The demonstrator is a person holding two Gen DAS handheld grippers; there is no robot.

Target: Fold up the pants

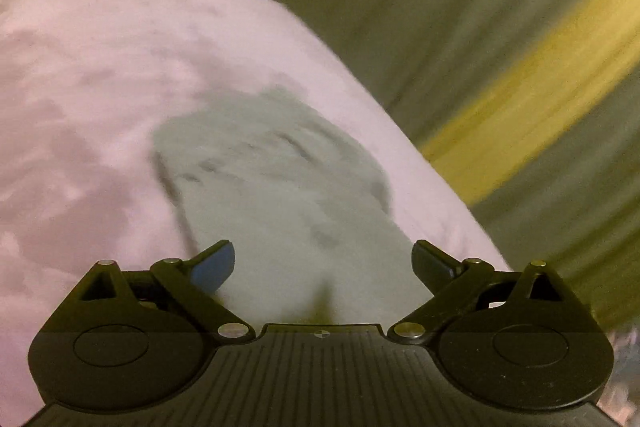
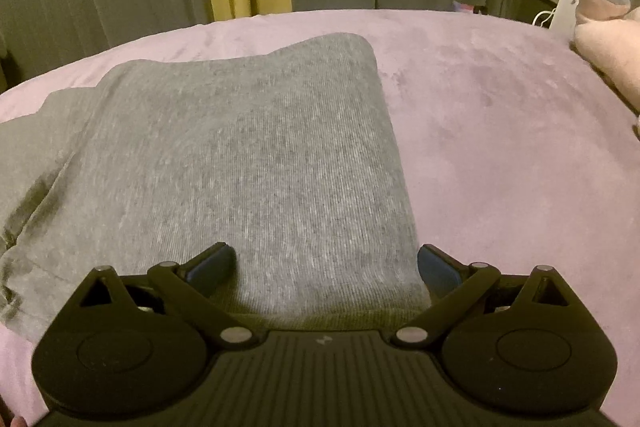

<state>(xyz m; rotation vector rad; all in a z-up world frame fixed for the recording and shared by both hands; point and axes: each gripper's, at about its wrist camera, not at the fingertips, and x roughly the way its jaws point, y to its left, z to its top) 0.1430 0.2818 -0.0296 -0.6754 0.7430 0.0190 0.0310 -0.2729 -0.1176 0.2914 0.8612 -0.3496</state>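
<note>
The grey pants [image 2: 240, 155] lie folded on the pink blanket [image 2: 500, 147], soft and limp; grip a doubled edge. Left gripper [image 1: 323, 261] and right gripper [image 2: 325, 263] both gape wide, empty.

The left gripper [image 1: 323, 263] has its jaws spread wide, blue-padded fingertips [image 1: 214, 265] well apart — nothing between them. The right gripper [image 2: 325, 265] is likewise spread wide, pads [image 2: 210, 269] far apart, pointing level toward the far side.
</note>
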